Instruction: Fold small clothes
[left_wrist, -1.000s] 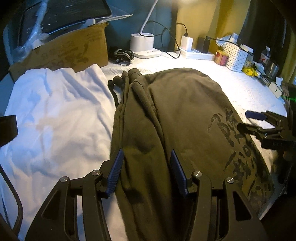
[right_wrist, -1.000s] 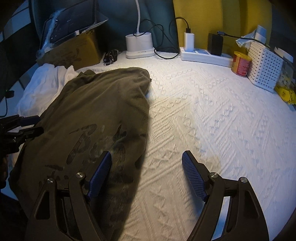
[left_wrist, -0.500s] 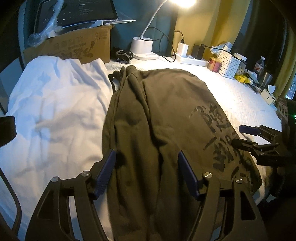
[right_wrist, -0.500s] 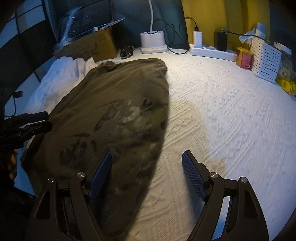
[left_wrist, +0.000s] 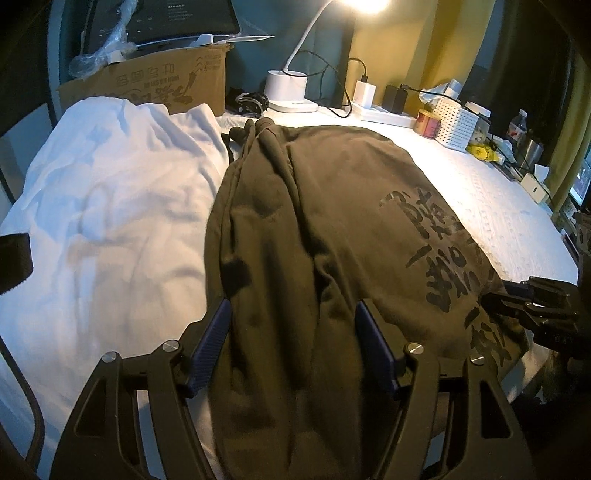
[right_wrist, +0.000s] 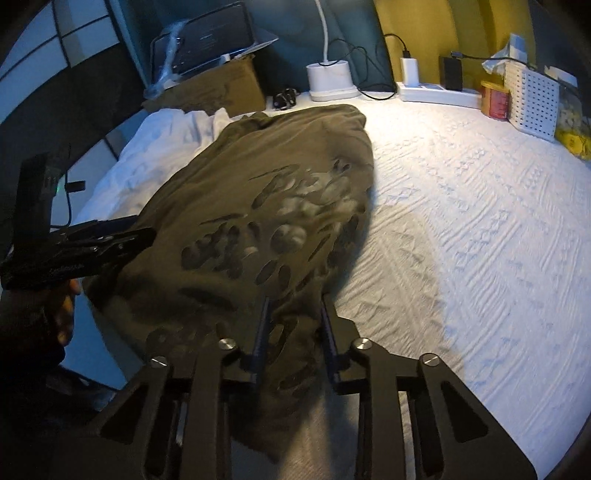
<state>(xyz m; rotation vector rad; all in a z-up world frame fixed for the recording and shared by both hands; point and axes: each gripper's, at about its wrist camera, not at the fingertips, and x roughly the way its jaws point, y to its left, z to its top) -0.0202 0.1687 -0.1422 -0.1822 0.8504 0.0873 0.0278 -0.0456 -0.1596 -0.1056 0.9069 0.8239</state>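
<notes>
Black brush-style characters on olive garment (left_wrist: 436, 266); printed characters on cardboard box (left_wrist: 155, 83), upside down, illegible.

Both wrist views: close, downward, shared garment (left_wrist: 317, 229)

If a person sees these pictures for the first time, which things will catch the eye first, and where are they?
First, the dark olive garment with black printed characters, lying along the middle of the white textured bedspread. A rumpled white garment lies beside it on the left. The right tool, whose jaws have just been closing, pinches the olive cloth's near edge, while the left tool stands open over it.
</notes>
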